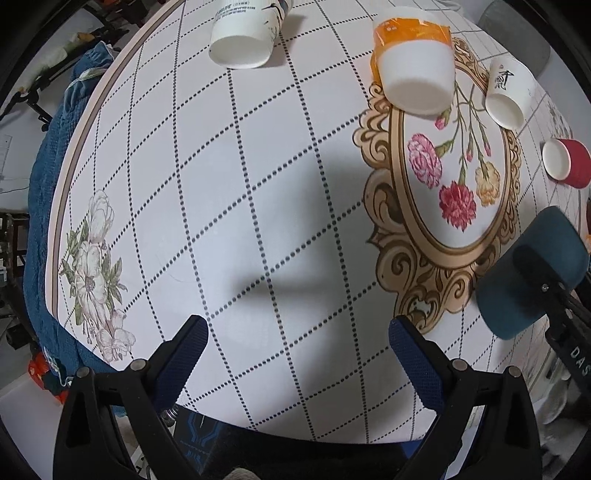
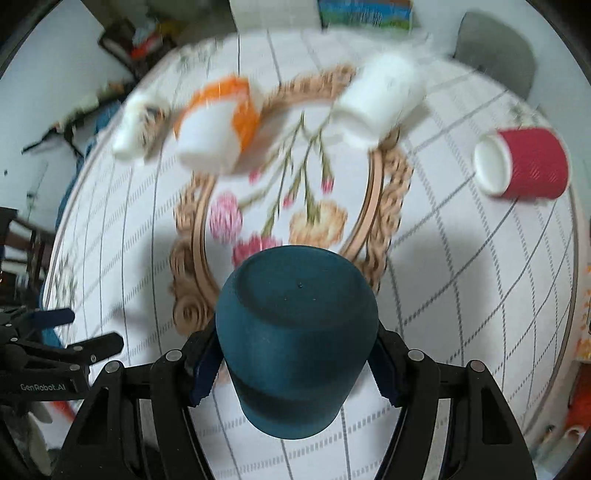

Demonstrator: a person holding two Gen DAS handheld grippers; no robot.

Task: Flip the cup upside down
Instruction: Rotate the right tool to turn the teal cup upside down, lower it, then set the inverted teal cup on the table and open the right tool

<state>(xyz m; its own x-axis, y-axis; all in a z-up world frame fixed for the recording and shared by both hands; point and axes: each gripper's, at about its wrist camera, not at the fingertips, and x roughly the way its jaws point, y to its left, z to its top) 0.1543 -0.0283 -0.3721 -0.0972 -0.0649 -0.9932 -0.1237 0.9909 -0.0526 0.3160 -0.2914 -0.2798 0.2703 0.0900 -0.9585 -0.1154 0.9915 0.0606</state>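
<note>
My right gripper [image 2: 295, 354] is shut on a dark teal cup [image 2: 295, 325], held upside down with its base facing the camera, above the table's near edge. The same teal cup [image 1: 532, 273] shows at the right edge of the left wrist view, clamped by the right gripper. My left gripper [image 1: 297, 343] is open and empty over the bare cloth at the near left. It also shows at the left edge of the right wrist view [image 2: 74, 332].
Inverted cups stand at the far side of the round table [image 1: 258, 184]: a white printed cup [image 1: 247, 33], an orange-and-white cup [image 1: 415, 62], a small white cup [image 1: 508, 96] and a red ribbed cup [image 1: 565, 162]. A grey chair [image 2: 495, 48] stands behind.
</note>
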